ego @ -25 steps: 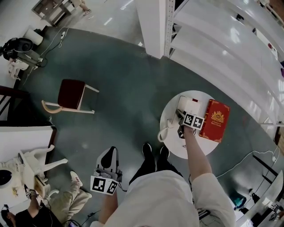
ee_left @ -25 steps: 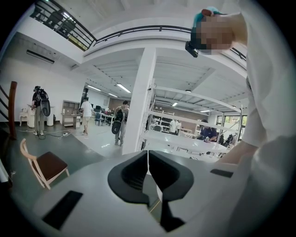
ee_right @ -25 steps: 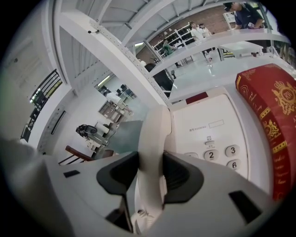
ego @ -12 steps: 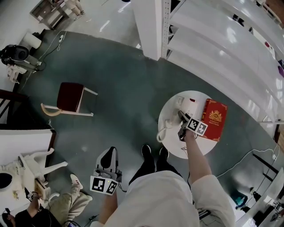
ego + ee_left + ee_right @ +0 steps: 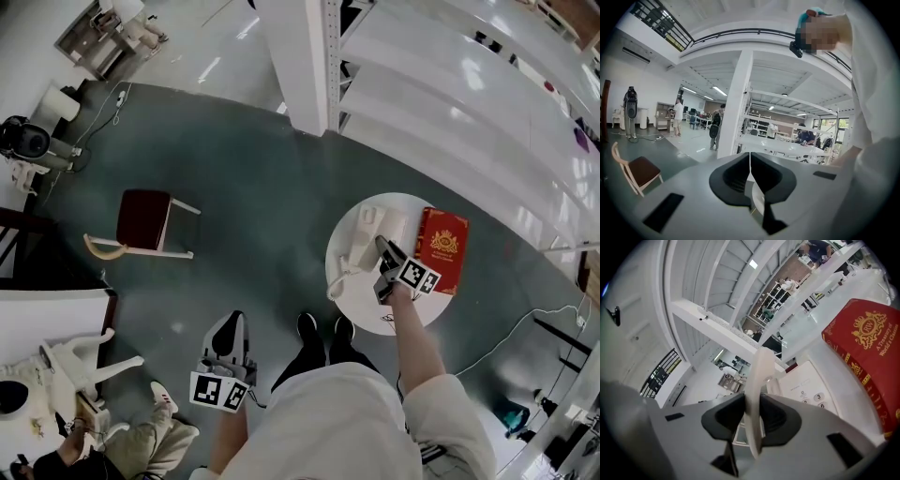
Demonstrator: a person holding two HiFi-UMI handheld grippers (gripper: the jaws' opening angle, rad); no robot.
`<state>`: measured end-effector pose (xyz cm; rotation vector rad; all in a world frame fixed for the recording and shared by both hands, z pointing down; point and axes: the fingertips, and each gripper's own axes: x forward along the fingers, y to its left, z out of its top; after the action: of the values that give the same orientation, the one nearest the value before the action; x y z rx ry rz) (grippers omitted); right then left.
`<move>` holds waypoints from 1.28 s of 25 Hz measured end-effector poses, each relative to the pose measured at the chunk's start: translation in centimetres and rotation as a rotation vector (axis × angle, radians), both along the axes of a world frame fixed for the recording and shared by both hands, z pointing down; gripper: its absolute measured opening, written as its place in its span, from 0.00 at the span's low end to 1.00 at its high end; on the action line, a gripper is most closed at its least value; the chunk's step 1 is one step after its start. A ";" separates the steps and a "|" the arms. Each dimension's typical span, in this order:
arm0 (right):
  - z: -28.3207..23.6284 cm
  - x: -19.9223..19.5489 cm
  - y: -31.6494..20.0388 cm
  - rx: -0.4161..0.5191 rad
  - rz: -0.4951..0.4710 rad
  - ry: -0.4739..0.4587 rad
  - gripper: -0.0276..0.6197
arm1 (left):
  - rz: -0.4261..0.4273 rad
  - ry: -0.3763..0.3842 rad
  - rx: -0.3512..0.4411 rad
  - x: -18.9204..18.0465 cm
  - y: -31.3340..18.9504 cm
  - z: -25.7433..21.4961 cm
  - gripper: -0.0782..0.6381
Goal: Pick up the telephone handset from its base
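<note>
Your right claw (image 5: pixel 752 417) was closing on the telephone handset (image 5: pixel 759 376), and its pads pressed on both flat sides of it. The handset stood edge-on between the jaws, its white body running up and away past the fingertips. Just beyond the claw and a little to its right lay the phone base (image 5: pixel 805 385), its keypad showing. Further to the claw's right lay a red book (image 5: pixel 869 362), close beside the base. Under the claw was a small round white table (image 5: pixel 361 305). Your left claw (image 5: pixel 750 177) had its jaws together with nothing between them, well apart from that table. A chair (image 5: pixel 641 168) stood off to its left.
</note>
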<state>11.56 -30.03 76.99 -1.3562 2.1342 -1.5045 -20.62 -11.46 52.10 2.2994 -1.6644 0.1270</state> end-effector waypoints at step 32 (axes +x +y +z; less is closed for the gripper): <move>-27.8 -3.6 9.2 0.558 -0.087 -0.015 0.18 | 0.101 0.021 0.177 2.1 -0.6 -4.4 0.14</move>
<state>8.01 -20.83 49.23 -1.0552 2.3751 -0.8290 -18.52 -12.03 47.67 2.5066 -1.6072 -0.0248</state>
